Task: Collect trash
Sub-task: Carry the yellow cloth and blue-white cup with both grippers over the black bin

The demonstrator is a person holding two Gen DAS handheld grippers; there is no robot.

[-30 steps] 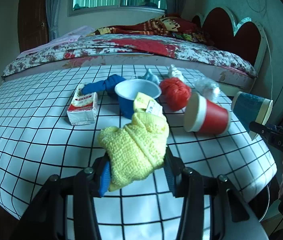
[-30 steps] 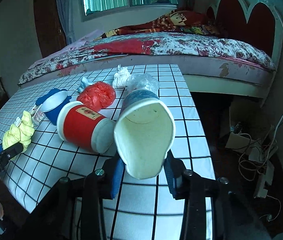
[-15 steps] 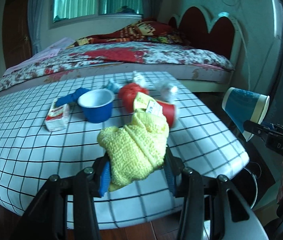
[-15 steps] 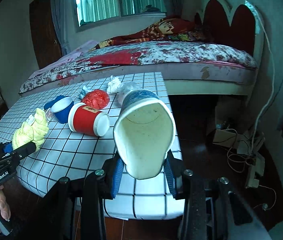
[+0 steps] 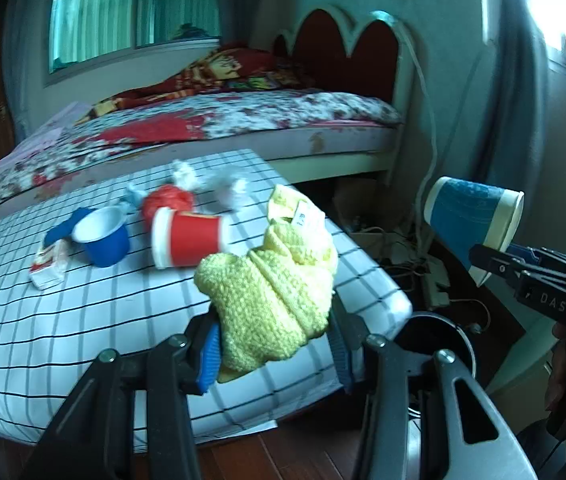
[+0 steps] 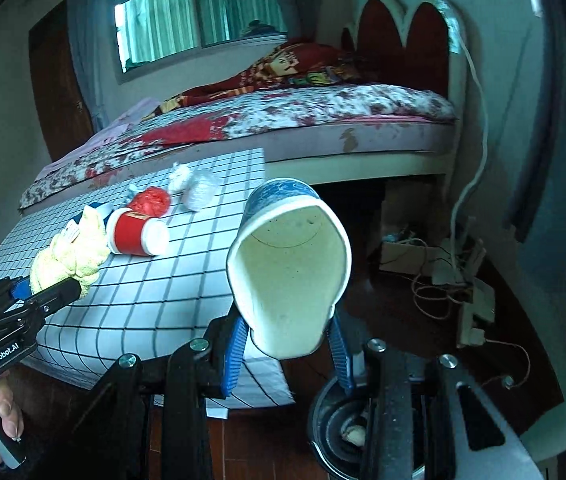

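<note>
Now the left gripper [image 5: 273, 350] is clamped on a crumpled yellow knitted cloth [image 5: 271, 288], held out past the near right corner of the white black-gridded table [image 5: 83, 312], and the right gripper [image 6: 287, 344] pinches a squashed blue-and-white paper cup [image 6: 289, 268] off the table's right edge. Below both, on the dark wooden floor, stands a black round bin [image 5: 443, 336], partly hidden behind the gripper frames; something pale lies inside it [image 6: 353, 434].

Left on the table, toward its far right corner: a red paper cup [image 5: 187, 238] on its side, a blue plastic cup [image 5: 103, 236] upright beside it, a small red-and-white carton [image 5: 49, 266] to its left, a crumpled red bag [image 5: 167, 200] and white and clear plastic wads [image 6: 197, 186] near the far edge. A bed with a floral cover [image 6: 283, 116] runs behind; cables and a power strip [image 6: 467, 280] lie on the floor at the right.

Compared with a second ago, both grippers have swung rightward off the tabletop, so the table's corner and the bin have come into view.
</note>
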